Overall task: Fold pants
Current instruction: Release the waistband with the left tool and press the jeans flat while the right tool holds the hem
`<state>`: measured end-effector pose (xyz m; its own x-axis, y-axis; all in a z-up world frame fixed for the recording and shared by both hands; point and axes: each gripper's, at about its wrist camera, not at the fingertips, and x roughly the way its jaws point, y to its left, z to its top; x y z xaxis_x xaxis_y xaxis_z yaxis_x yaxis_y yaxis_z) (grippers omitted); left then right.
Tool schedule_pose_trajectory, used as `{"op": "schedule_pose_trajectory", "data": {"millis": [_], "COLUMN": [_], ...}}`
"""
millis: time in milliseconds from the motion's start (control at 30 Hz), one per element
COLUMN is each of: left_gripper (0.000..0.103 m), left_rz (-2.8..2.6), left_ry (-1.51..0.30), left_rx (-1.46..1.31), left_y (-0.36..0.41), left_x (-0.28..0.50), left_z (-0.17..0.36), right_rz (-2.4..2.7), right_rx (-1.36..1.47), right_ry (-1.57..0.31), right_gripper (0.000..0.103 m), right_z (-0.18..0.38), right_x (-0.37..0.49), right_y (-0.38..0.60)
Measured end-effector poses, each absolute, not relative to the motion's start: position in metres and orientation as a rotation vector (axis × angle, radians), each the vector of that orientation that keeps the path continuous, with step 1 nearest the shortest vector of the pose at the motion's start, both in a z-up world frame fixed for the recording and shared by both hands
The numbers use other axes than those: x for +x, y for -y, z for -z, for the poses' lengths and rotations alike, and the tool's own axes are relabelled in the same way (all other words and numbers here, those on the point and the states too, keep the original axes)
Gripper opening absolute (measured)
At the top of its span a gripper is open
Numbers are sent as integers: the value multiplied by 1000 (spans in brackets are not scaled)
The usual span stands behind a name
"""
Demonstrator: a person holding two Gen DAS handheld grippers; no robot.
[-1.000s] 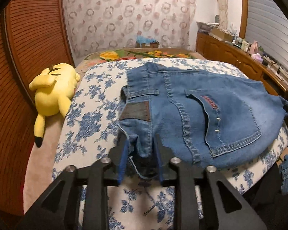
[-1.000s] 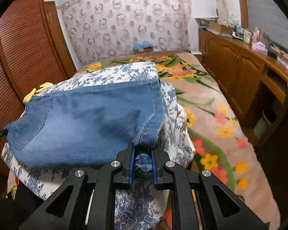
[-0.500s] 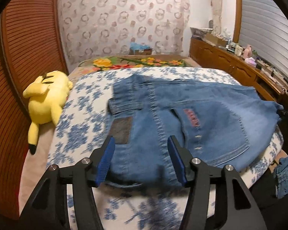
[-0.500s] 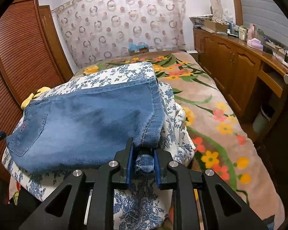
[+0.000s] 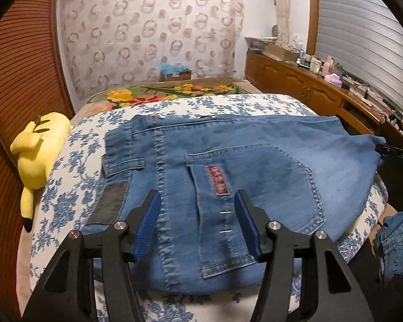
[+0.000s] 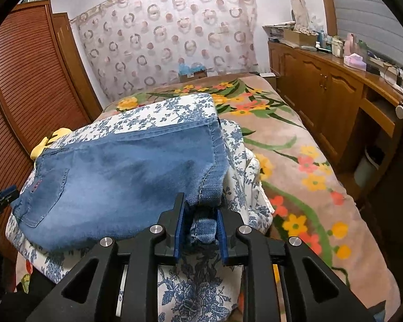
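1. While my left gripper (image 5: pixel 197 221) hung over the waistband end of the pants (image 5: pixel 228 177), its jaws stood spread wide with nothing pinched; they had just been opening, and denim showed in the gap below them without touching either pad.
2. Across the folded pants, low in the right wrist view, my right gripper (image 6: pixel 200 228) had its jaws only narrowly apart and just been easing open. A bunched hem corner (image 6: pixel 202 228) sat between the blue pads; whether they pressed it I could not tell.
3. On the flowered cover (image 5: pixel 67 187) the pants lay folded, filling the centre of the left wrist view, back pocket (image 5: pixel 268 182) up. Their long axis ran from lower left toward the right edge of that frame, where my other tool's dark tip showed.
4. From my left jaws the cloth lay straight ahead and beneath; from my right it spread up and to the left.
5. My judgement: each hand was nearest its own end, so another fold would bring one end along that axis toward the other.
6. At the left edge of the frame a yellow plush toy (image 5: pixel 40 145) lay just beside the cover, apart from the denim.
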<state>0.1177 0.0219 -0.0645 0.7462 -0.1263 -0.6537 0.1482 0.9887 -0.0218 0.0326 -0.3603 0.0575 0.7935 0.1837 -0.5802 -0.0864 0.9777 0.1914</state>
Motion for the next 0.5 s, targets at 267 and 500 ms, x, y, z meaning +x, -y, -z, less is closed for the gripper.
{"op": "schedule_pose_trajectory", "data": {"millis": [267,500], "left_gripper": [58,58], "left_rz": [180,202], "left_ry": [-739,-748], "left_rx": [47,54], "left_y": [-5,6], "left_x": [121,122], "left_z": [74,77], "right_rz": [-144,-142], "right_rx": [171,166], "right_ry": [-634,-628], "right_gripper": [27,27], "right_z": [-59,-61], "right_x": [33,32], "right_y": [364,360]}}
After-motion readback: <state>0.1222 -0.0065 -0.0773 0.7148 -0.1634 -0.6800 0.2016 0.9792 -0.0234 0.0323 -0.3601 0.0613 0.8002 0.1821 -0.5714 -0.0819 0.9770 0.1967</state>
